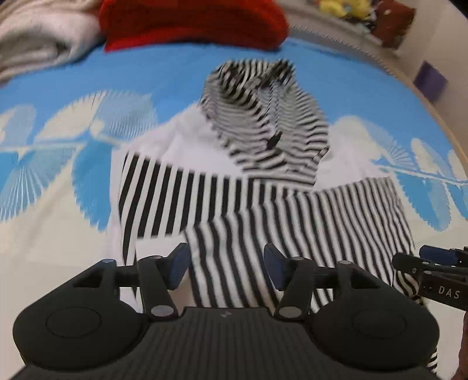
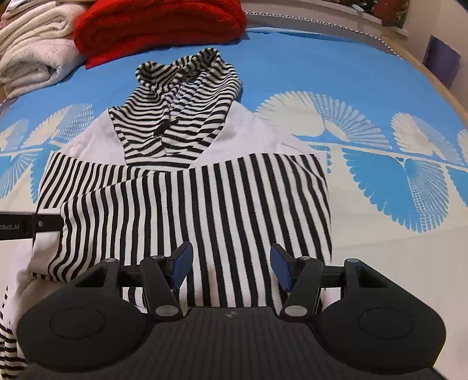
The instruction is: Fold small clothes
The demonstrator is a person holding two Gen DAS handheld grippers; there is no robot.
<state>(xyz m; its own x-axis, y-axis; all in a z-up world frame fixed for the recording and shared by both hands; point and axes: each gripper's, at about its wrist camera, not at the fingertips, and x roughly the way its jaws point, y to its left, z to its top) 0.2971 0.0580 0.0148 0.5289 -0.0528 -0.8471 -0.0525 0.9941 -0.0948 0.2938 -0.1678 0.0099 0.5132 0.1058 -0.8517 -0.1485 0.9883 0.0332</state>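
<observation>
Nearest me, my left gripper (image 1: 226, 267) is hanging with its jaws standing wide apart, gripping nothing, striped cloth lying beneath the gap. My right gripper (image 2: 231, 267) is doing the same, jaws spread and empty. The striped hoodie (image 2: 187, 193) is lying folded on the blue and white bedspread (image 2: 380, 181), hood pointing away from me. The left view is blurring everything, yet it is catching my right gripper's tip at its right edge; the right view is showing things crisply. Beyond, a red blanket (image 2: 158, 26) and cream towels (image 2: 32, 52) are sitting stacked.
</observation>
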